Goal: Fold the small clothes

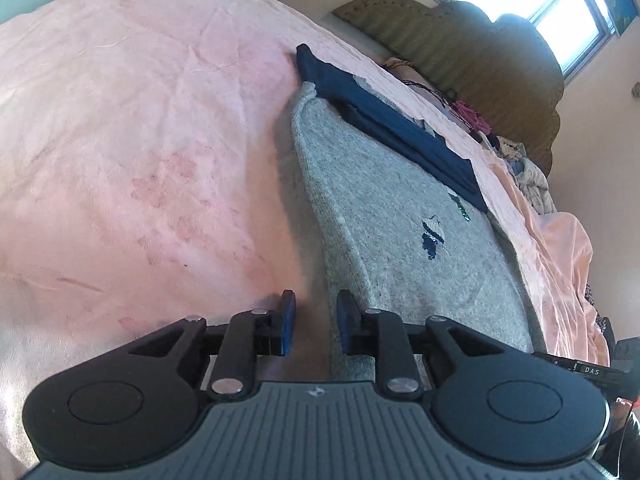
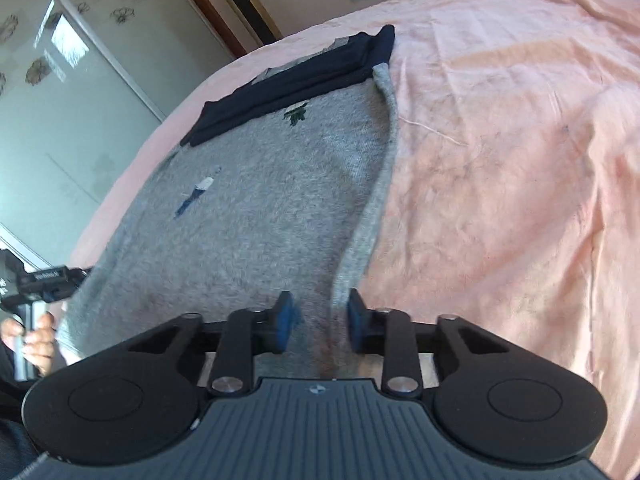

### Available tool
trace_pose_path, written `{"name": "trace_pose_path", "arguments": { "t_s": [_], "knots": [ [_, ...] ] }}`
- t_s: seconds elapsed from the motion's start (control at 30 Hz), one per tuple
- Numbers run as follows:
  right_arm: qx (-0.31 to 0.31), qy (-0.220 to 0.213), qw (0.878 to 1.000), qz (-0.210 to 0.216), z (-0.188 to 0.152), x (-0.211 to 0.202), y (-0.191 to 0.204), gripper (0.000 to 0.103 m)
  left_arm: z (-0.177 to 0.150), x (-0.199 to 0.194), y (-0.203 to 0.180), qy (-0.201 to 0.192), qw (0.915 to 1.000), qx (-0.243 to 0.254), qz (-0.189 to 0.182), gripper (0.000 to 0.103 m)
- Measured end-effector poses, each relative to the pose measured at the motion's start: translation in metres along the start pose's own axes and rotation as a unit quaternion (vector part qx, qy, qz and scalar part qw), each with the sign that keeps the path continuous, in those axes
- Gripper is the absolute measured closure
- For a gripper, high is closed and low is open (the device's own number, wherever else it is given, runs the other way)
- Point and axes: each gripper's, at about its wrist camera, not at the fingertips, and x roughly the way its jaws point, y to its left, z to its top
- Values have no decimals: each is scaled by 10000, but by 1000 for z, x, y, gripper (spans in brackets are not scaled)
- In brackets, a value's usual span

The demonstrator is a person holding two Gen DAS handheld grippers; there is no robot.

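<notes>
A grey knitted sweater [image 1: 404, 240] with small embroidered motifs lies flat on the pink bedsheet [image 1: 132, 128], with a dark navy folded part [image 1: 400, 128] across its far end. My left gripper [image 1: 316, 324] is open, its blue pads straddling the sweater's near left edge low over the sheet. In the right wrist view the same sweater [image 2: 256, 208] fills the middle, navy part [image 2: 296, 80] at the far end. My right gripper [image 2: 322, 324] is open, its pads on either side of the sweater's raised right edge fold [image 2: 376, 200].
An olive padded headboard [image 1: 460, 44] and a heap of other clothes [image 1: 516, 160] lie beyond the sweater. A bright window [image 1: 552, 4] is at the top right. A glass wardrobe door [image 2: 60, 92] stands left of the bed. The pink sheet [image 2: 516, 160] spreads right.
</notes>
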Motion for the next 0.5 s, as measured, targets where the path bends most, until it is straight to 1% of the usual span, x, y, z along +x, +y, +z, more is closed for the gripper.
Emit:
{"name": "trace_pose_path", "arguments": {
  "t_s": [0.07,0.1,0.13,0.17,0.2,0.23,0.27,0.3,0.37,0.4,0.43,0.5],
  "knots": [
    [342,9,9993,125,0,-5,-10,79,3,-3,1,107,9997,-97,-177,80],
    [473,15,9987,170,-1,-7,-15,79,3,-4,2,173,9994,-109,-268,73],
    [498,18,9986,176,-3,-10,-17,79,2,-4,3,245,9990,-134,-360,58],
    [484,33,9986,198,-5,-11,-17,76,0,-5,4,260,9983,-193,-479,47],
    [466,26,9986,252,-8,-13,-15,68,-3,-7,4,238,9974,-253,-633,27],
    [465,8,9984,317,-10,-15,-13,63,-7,-11,4,203,9961,-309,-799,18],
    [458,-14,9982,389,-12,-17,-12,52,-10,-12,2,184,9958,-302,-838,18],
    [428,-27,9981,443,-13,-18,-9,44,-13,-12,0,207,9959,-271,-836,18],
    [366,-40,9982,470,-16,-19,-5,39,-17,-11,-3,208,9959,-262,-838,18],
    [349,-38,9982,477,-17,-19,-4,37,-18,-10,-4,204,9965,-256,-775,18],
    [350,-36,9982,476,-17,-19,-3,37,-18,-10,-9,188,9976,-182,-636,18],
    [367,-20,9983,447,-16,-19,-2,37,-18,-9,-30,47,9996,235,-118,18]
  ]
}}
